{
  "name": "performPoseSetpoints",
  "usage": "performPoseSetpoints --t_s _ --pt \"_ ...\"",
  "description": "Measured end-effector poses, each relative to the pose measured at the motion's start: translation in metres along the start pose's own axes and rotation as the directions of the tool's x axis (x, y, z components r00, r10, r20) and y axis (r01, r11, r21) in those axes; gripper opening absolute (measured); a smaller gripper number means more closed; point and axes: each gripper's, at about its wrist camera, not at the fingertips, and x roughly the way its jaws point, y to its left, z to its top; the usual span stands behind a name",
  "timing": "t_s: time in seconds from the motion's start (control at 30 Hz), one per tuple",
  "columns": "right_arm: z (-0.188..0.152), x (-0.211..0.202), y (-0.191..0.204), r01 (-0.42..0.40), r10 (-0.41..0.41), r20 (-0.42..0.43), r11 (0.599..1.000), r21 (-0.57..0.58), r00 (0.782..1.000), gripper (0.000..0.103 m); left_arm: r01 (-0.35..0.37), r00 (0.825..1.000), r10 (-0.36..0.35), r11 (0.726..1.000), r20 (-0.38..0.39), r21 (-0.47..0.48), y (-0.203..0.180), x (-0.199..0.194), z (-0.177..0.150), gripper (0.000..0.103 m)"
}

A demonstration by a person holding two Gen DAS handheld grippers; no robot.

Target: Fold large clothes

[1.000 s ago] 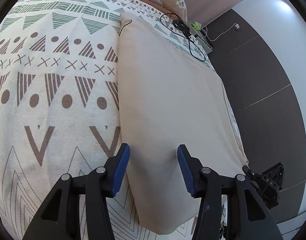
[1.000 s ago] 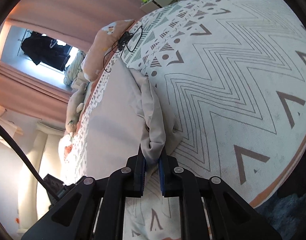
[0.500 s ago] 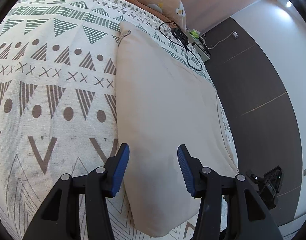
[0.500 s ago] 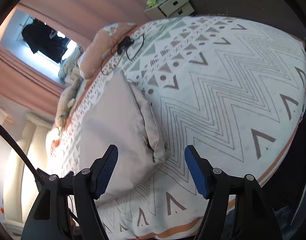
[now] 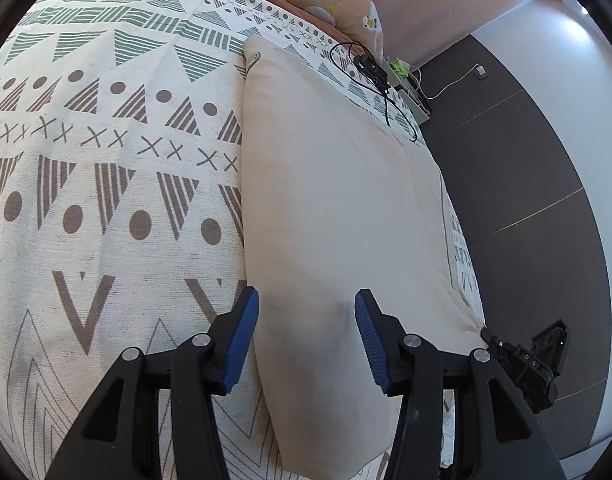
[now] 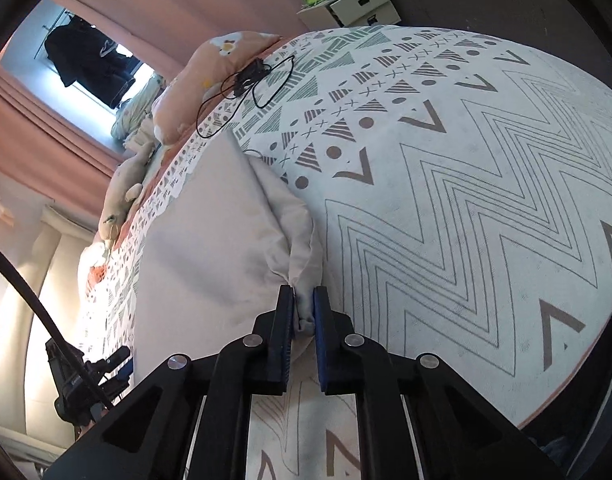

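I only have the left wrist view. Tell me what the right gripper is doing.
Observer: The right gripper is shut on a bunched edge of the beige garment.
Operator: Report what lies to the right of that edge.
Observer: Bare patterned bedspread, with zigzag lines.
Operator: Say whether the left gripper shows in your other view.
Observer: Yes, low on the left of the right wrist view; its state cannot be told there. Your own view shows the left gripper open over the garment.
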Motion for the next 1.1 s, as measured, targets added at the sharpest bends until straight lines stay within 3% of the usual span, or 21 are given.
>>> performPoseSetpoints --t_s 0.07,0.2,0.3,0.37,0.4,0.73,0.87,1.1 --pt "-0.004 -0.001 0.001 -0.002 0.002 0.000 1.000 -0.013 1.000 0.008 0.015 1.000 -0.015 1.000 0.001 -0.002 -0.001 0.000 0.001 0.051" --pt "0.001 0.000 -0.012 -0.083 0.084 -0.031 0.996 0.033 0.996 0.012 0.034 0.999 -0.034 0.999 0.008 0.003 -0.004 -0.001 0.003 0.051" --pt "0.008 -0.005 -0.021 -0.084 0.086 -0.037 0.995 0.049 0.996 0.025 0.031 0.999 -0.031 1.000 0.011 0.003 -0.005 -0.001 0.005 0.051" --pt "0.012 -0.008 -0.021 -0.078 0.079 -0.033 0.997 0.027 0.996 0.062 0.034 0.999 -0.034 0.999 0.007 -0.011 -0.003 0.000 0.007 0.051" --pt "0.016 -0.010 -0.020 -0.081 0.082 -0.035 0.997 0.015 0.996 0.068 0.038 0.999 -0.038 0.999 0.001 -0.020 -0.001 0.001 0.008 0.051" --pt "0.068 0.041 -0.004 -0.111 0.089 -0.193 0.988 -0.106 0.977 0.069 0.007 1.000 -0.006 0.999 0.013 -0.045 0.002 0.010 0.021 0.051" --pt "0.092 0.080 0.004 -0.145 0.091 -0.295 0.975 -0.168 0.951 0.069 -0.037 0.999 0.038 0.999 0.012 -0.019 -0.001 0.020 0.033 0.051" --pt "0.121 0.130 0.027 -0.141 0.037 -0.350 0.950 -0.278 0.936 0.069 -0.075 0.997 0.075 0.997 -0.005 -0.006 0.004 0.040 0.055 0.051"
